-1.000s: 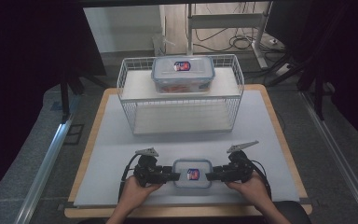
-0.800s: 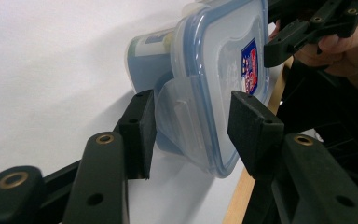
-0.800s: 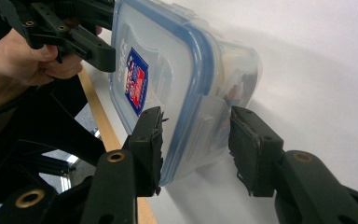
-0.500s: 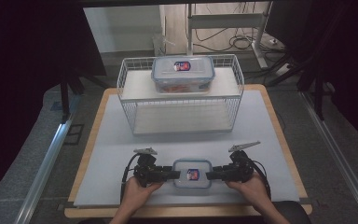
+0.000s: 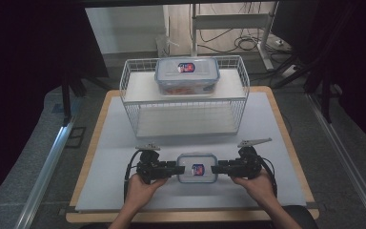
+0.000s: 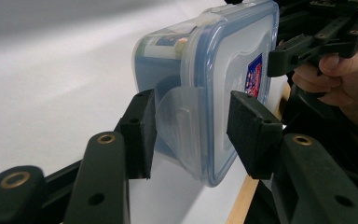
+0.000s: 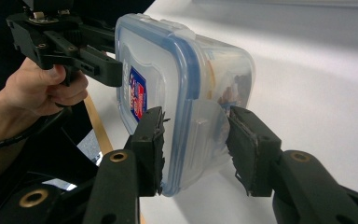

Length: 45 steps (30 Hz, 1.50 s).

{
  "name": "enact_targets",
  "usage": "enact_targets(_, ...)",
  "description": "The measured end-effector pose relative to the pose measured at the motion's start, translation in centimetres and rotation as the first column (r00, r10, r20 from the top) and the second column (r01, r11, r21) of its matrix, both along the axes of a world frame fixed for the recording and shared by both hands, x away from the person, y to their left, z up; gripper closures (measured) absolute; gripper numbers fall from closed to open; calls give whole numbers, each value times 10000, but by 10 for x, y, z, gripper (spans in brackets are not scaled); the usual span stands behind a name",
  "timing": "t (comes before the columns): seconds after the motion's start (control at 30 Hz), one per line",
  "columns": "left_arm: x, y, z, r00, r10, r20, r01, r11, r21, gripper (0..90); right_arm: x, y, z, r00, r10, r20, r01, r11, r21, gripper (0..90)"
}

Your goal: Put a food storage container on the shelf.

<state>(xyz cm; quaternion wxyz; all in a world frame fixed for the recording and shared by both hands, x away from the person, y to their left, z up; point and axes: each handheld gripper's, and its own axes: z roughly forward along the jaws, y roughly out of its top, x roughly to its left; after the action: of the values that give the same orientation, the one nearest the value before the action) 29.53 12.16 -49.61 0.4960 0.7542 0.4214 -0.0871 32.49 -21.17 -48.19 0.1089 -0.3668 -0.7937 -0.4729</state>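
A small clear container (image 5: 198,168) with a blue-rimmed lid and a red and blue label lies low over the white mat near the table's front edge. My left gripper (image 5: 175,169) is shut on its left end and my right gripper (image 5: 215,168) on its right end. In the left gripper view the pads (image 6: 142,133) pinch the container (image 6: 223,70) across its end clip and lid, at my left gripper (image 6: 191,133). In the right gripper view my right gripper (image 7: 193,140) clamps the container (image 7: 168,60) the same way. I cannot tell whether it touches the mat.
A white wire rack (image 5: 183,102) stands at the back of the table with a larger lidded container (image 5: 187,75) on its top shelf. The lower shelf is bare. Open mat (image 5: 124,157) lies between the rack and the hands. A wooden edge (image 5: 190,215) frames the front.
The small container and both grippers sit slightly higher in the high view than before. Both grips look the same.
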Motion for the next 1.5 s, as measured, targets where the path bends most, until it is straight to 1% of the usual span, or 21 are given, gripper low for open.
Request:
enact_targets(0.1, 1, 2, 5, 9999, 33, 116, -34, 10000, 28, 532, 2, 1, 3, 9999, 38, 101, -38, 10000, 37, 566)
enact_targets(0.13, 3, 3, 11, 9997, 45, 242, -46, 10000, 68, 531, 3, 3, 7, 9998, 44, 199, -45, 10000, 63, 566)
enact_targets(0.17, 3, 3, 11, 9997, 45, 242, -46, 10000, 68, 532, 3, 3, 7, 9998, 44, 199, -45, 10000, 63, 566)
enact_targets(0.23, 5, 4, 18, 9992, 40, 397, -44, 9999, 104, 531, 5, 4, 13, 9996, 31, 275, -34, 9999, 105, 566)
enact_targets(0.27, 7, 4, 26, 9983, 47, 579, -52, 9999, 100, 531, 7, 4, 19, 9988, 20, 490, -27, 9999, 149, 565)
enact_targets(0.3, 7, 4, 26, 9983, 47, 579, -52, 9999, 100, 531, 7, 4, 19, 9988, 20, 490, -27, 9999, 149, 565)
enact_targets(0.33, 9, 3, 34, 9973, 44, 736, -50, 10000, 83, 531, 9, 4, 27, 9981, -23, 611, 11, 9998, 202, 565)
enact_targets(0.4, 10, 3, 36, 9966, 39, 818, -47, 9999, 98, 531, 10, 4, 31, 9975, -20, 711, 5, 9998, 204, 565)
enact_targets(0.43, 12, 3, 41, 9955, 39, 943, -44, 10000, 50, 531, 12, 3, 41, 9960, -17, 889, 0, 9998, 195, 565)
enact_targets(0.47, 14, 3, 48, 9943, 69, 1064, -72, 10000, 23, 531, 13, 3, 44, 9955, -20, 950, 3, 9998, 188, 565)
enact_targets(0.5, 14, 3, 48, 9943, 69, 1064, -72, 10000, 23, 531, 13, 3, 44, 9955, -20, 950, 3, 9998, 188, 565)
enact_targets(0.63, 18, 3, 63, 9914, 128, 1306, -134, 9999, 41, 531, 18, 3, 59, 9921, -54, 1256, 19, 9996, 277, 566)
enact_targets(0.7, 21, 4, 74, 9885, 171, 1501, -188, 9998, 98, 531, 22, 4, 69, 9903, -57, 1389, 8, 9994, 350, 565)
enact_targets(0.73, 21, 4, 74, 9885, 171, 1501, -188, 9998, 98, 531, 22, 4, 69, 9903, -57, 1389, 8, 9994, 350, 565)
enact_targets(0.83, 26, 5, 89, 9851, 233, 1704, -272, 9994, 206, 531, 28, 6, 82, 9881, -62, 1537, -8, 9990, 455, 563)
enact_targets(0.87, 26, 5, 89, 9851, 233, 1704, -272, 9994, 206, 531, 28, 6, 82, 9881, -62, 1537, -8, 9990, 455, 563)
enact_targets(0.9, 27, 6, 93, 9838, 257, 1777, -298, 9993, 208, 531, 30, 6, 84, 9879, -68, 1551, -6, 9989, 476, 563)
enact_targets(0.97, 30, 8, 99, 9814, 280, 1901, -333, 9991, 244, 531, 35, 9, 94, 9856, -83, 1688, -10, 9985, 545, 562)
enact_targets(1.0, 31, 8, 102, 9809, 316, 1919, -369, 9990, 241, 531, 35, 9, 94, 9856, -83, 1688, -10, 9985, 545, 562)
enact_targets(1.07, 34, 11, 110, 9781, 354, 2051, -421, 9987, 281, 529, 38, 11, 101, 9828, -89, 1846, -16, 9984, 563, 562)
enact_targets(1.5, 46, 15, 134, 9737, 552, 2212, -609, 9980, 192, 528, 52, 18, 124, 9778, -275, 2078, 123, 9972, 737, 558)
